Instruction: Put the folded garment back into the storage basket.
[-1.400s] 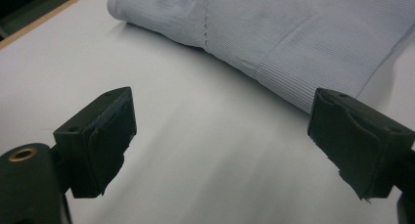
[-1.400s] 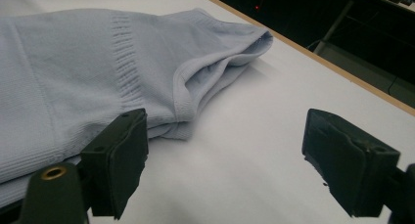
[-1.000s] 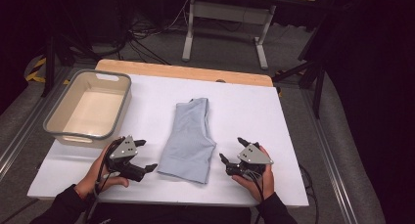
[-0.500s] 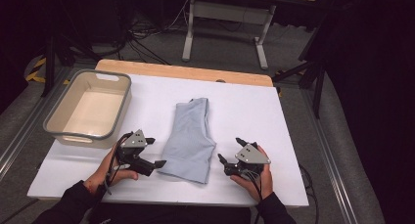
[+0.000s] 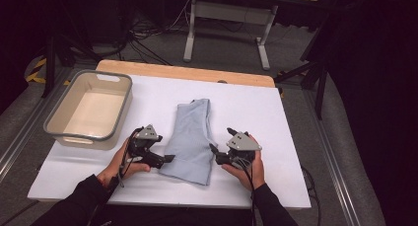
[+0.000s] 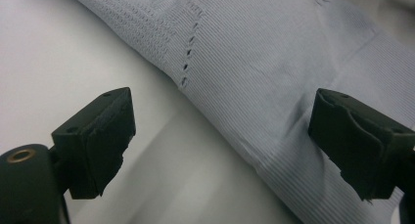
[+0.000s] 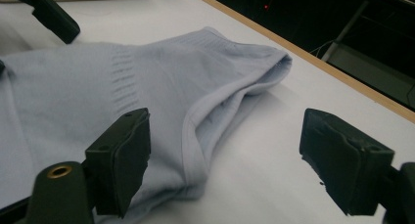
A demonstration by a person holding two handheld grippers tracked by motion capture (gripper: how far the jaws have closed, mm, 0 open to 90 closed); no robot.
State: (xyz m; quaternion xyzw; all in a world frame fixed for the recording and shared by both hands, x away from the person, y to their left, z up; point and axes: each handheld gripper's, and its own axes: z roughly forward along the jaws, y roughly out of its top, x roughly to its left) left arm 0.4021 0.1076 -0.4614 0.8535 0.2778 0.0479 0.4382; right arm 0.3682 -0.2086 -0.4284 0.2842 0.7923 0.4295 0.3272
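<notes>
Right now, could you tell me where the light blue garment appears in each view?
High view: garment at table centre, between both tools.
Left gripper view: upper right, its edge between the jaws.
Right gripper view: left and centre.
Shared landmark: white table.

The garment (image 5: 191,137) between the two tools is pale blue-grey, finely ribbed, with a short row of small eyelet holes near its edge in the left gripper view and a lighter blue trim along its border. Each hand-held gripper, left (image 5: 167,159) and right (image 5: 213,151), has black jaws and a grey plate on top. The table (image 5: 276,137) under them is white with a light wood strip along its far edge; the bin (image 5: 116,122) beyond the left hand-held gripper is cream with a grey rim
</notes>
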